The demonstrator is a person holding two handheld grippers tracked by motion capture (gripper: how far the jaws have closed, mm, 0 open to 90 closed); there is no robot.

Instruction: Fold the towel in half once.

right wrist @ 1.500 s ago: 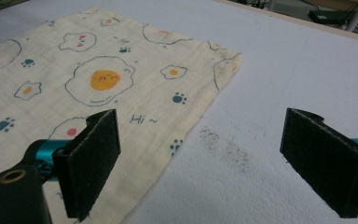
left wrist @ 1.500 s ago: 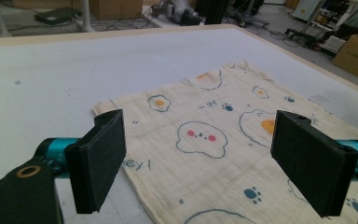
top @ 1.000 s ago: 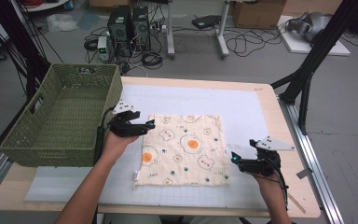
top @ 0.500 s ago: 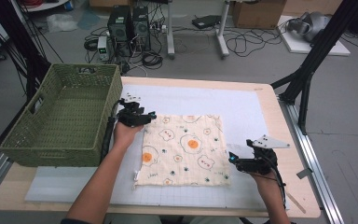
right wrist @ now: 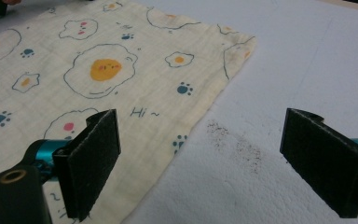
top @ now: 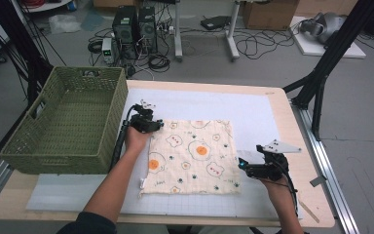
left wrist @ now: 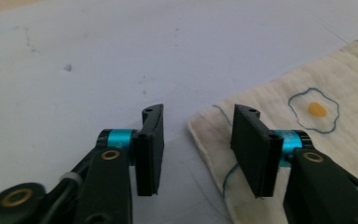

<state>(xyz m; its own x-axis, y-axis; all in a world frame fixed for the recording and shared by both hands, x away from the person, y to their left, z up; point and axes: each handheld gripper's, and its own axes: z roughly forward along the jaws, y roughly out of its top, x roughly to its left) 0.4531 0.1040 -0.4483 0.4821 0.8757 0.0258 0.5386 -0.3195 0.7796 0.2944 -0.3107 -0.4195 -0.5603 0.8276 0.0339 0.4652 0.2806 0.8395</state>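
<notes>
Left gripper [top: 158, 126] at the cloth's [top: 192, 157] far-left corner, jaws closing, nothing pinched yet.
Right gripper [top: 240, 165] spread over its near-right edge. Cloth lies flat on a white mat [top: 253, 109], basket [top: 63, 124] left; cables [top: 253, 46] litter the floor.

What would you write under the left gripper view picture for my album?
The left gripper, its fingers closing, straddles a corner of the egg-print cloth.

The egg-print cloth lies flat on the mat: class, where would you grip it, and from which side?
Grip the cloth at its far left corner, coming from the basket side. That corner lies between the left tool's closing jaws, not yet pinched.
</notes>
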